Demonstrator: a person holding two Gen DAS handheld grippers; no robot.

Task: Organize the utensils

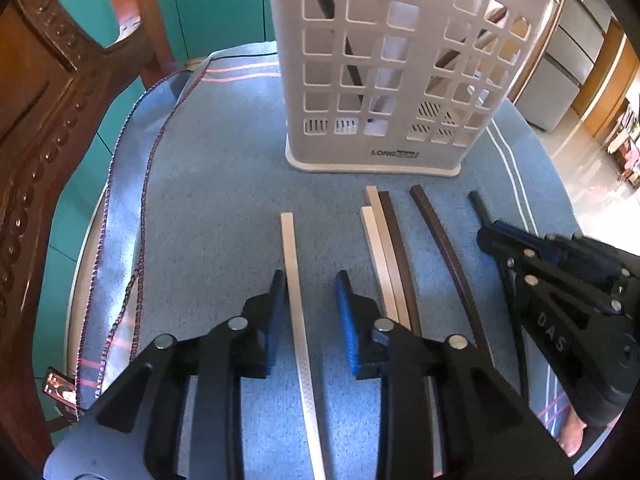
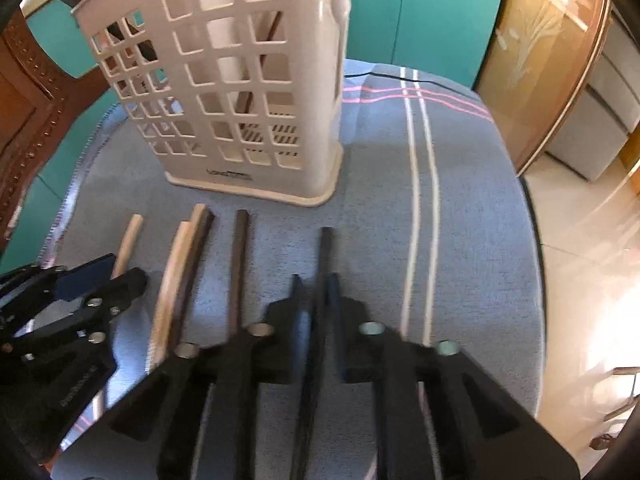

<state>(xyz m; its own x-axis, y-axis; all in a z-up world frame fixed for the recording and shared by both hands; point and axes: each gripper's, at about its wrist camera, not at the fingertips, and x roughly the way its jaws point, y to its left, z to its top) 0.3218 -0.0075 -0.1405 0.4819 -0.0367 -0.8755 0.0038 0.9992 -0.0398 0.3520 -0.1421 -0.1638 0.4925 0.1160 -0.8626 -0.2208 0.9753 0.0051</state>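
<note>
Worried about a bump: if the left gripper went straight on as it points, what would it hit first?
Probably the blue cloth, short of the white basket; depth is unclear.

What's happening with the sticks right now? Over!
Right gripper shut on dark stick. Left gripper open around light stick. Nothing blocks holder.

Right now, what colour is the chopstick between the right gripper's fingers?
Dark brown chopstick; the right wrist view shows it best.
</note>
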